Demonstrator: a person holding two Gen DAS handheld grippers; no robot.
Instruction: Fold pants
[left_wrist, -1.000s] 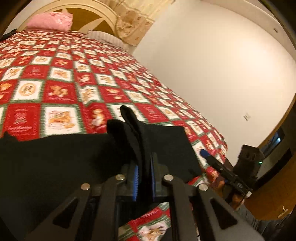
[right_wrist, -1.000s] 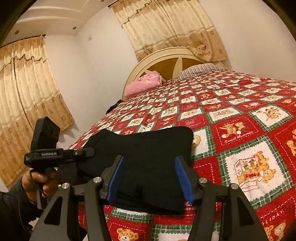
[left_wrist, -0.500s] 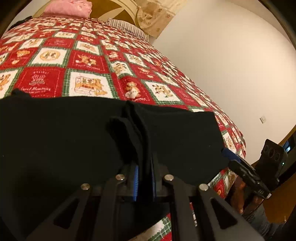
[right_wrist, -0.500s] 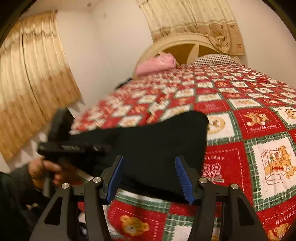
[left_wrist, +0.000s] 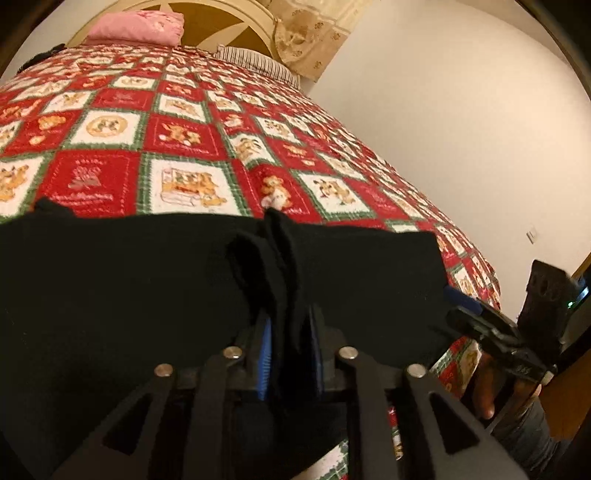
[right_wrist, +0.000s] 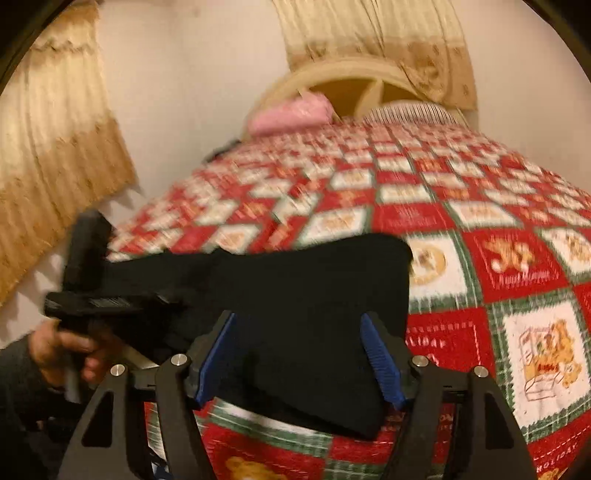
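Black pants lie folded across the near edge of a red, white and green patchwork bedspread. A raised ridge of their cloth stands between the blue pads of my left gripper, whose jaws are opening and no longer squeeze it. In the right wrist view the pants spread out ahead, and my right gripper hovers over their near right corner, its jaws opening wide with no cloth pinched. Each gripper shows in the other's view: the right gripper by the pants' right end, the left gripper at their left end, held by a hand.
A pink pillow and a striped pillow lie by the cream headboard at the far end. A beige curtain hangs left of the bed and a plain wall stands to its right. The bed's near edge runs under both grippers.
My left gripper has come down with the pinched cloth, and its pads have parted around it. My right gripper's jaws have widened and it has swung sideways over the pants.
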